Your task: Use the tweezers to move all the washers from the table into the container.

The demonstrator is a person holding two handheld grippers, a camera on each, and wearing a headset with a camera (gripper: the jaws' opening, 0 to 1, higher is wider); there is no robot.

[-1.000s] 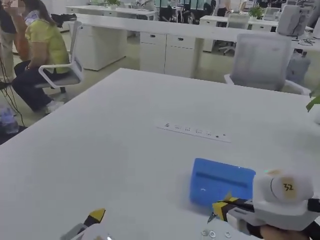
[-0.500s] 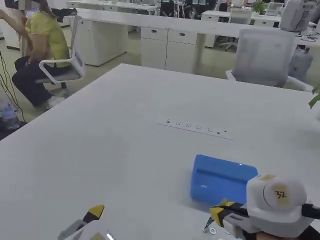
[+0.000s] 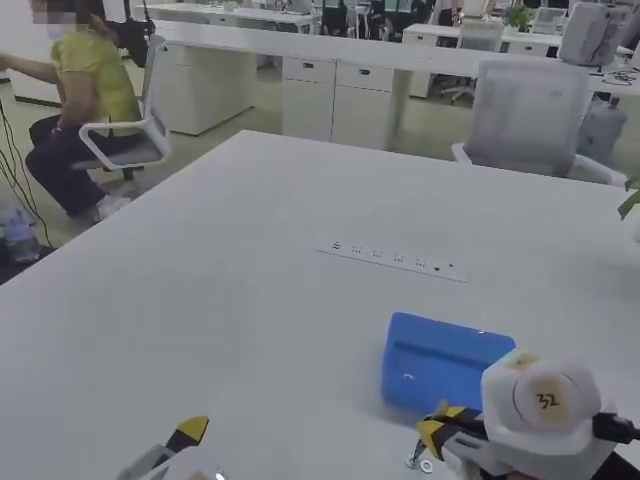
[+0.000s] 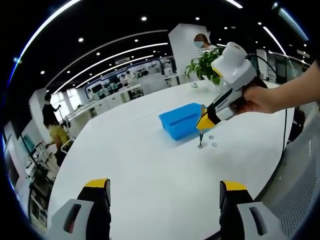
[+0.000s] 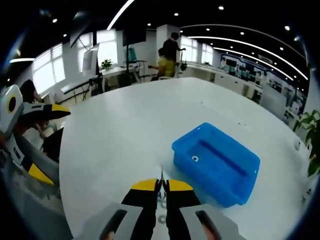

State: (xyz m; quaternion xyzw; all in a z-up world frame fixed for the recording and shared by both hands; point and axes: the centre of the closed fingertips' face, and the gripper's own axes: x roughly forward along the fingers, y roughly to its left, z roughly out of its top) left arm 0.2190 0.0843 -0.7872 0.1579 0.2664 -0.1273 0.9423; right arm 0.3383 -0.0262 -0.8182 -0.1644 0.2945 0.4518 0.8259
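Note:
A blue container (image 3: 445, 362) (image 4: 182, 120) (image 5: 215, 160) stands on the white table (image 3: 250, 300), with one washer (image 5: 194, 158) lying inside it. My right gripper (image 3: 432, 430) (image 5: 161, 186) is shut on thin tweezers (image 5: 161, 174), just in front of the container's near side. In the left gripper view the tweezers' tip (image 4: 201, 145) points down among loose washers (image 4: 214, 144) (image 3: 427, 465) on the table. My left gripper (image 4: 164, 192) stands open with nothing between its fingers, low at the left (image 3: 188, 434).
A white power strip (image 3: 390, 260) lies on the table beyond the container. A person sits on a chair (image 3: 125, 140) off the table's far left. An office chair (image 3: 525, 120) stands behind the far edge. A potted plant (image 4: 202, 65) is near the table end.
My right gripper has shifted slightly left and lower, bringing the tweezers' tip down by the washers. The left gripper has stayed put. The head camera has moved a little.

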